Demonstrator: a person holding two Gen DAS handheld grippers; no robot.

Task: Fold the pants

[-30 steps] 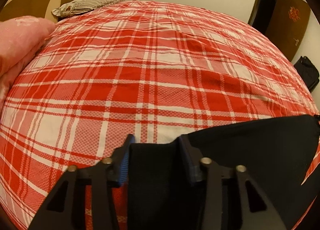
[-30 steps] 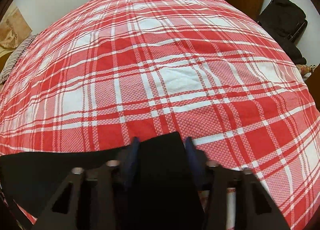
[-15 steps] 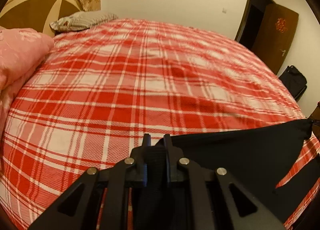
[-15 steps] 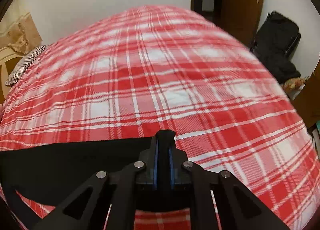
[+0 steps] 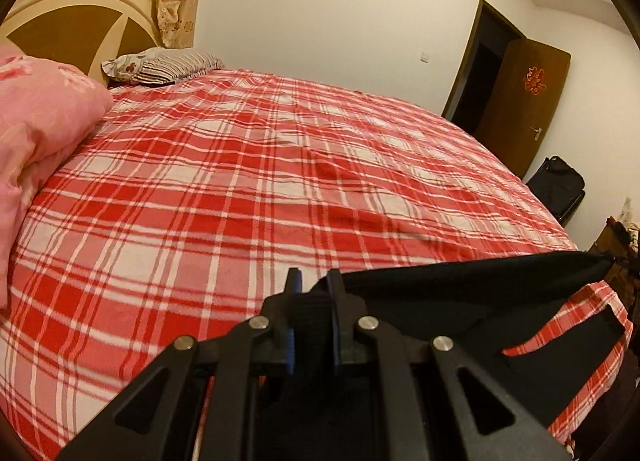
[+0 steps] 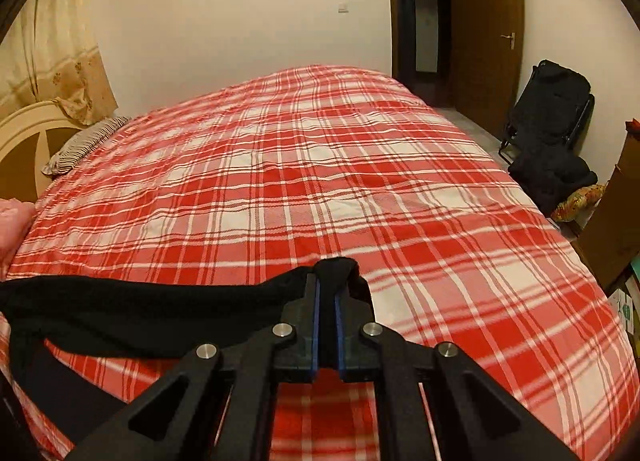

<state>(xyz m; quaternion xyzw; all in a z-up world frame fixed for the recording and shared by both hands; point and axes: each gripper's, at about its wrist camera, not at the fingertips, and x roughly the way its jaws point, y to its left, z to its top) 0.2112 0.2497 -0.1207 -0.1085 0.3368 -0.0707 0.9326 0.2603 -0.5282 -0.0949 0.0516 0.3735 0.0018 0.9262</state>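
Note:
The black pants [image 5: 460, 293] hang stretched between my two grippers, lifted above the red plaid bed [image 5: 240, 189]. My left gripper [image 5: 312, 285] is shut on one end of the pants' top edge. My right gripper [image 6: 326, 281] is shut on the other end, with a bunch of black cloth [image 6: 336, 267] poking out past the fingertips. In the right wrist view the pants [image 6: 140, 309] run off to the left, and a lower part droops toward the bed's near edge. The plaid bed [image 6: 320, 181] lies spread out beyond them.
A pink quilt [image 5: 36, 133] lies at the bed's left side. A striped pillow [image 5: 160, 67] rests by the headboard [image 5: 68, 21]. A black chair with dark clothes [image 6: 548, 141] stands right of the bed near a brown door [image 6: 488, 33].
Both grippers closed on the pants' edge and rose from the bed, lifting the pants taut between them. The views now tilt up to show walls and door.

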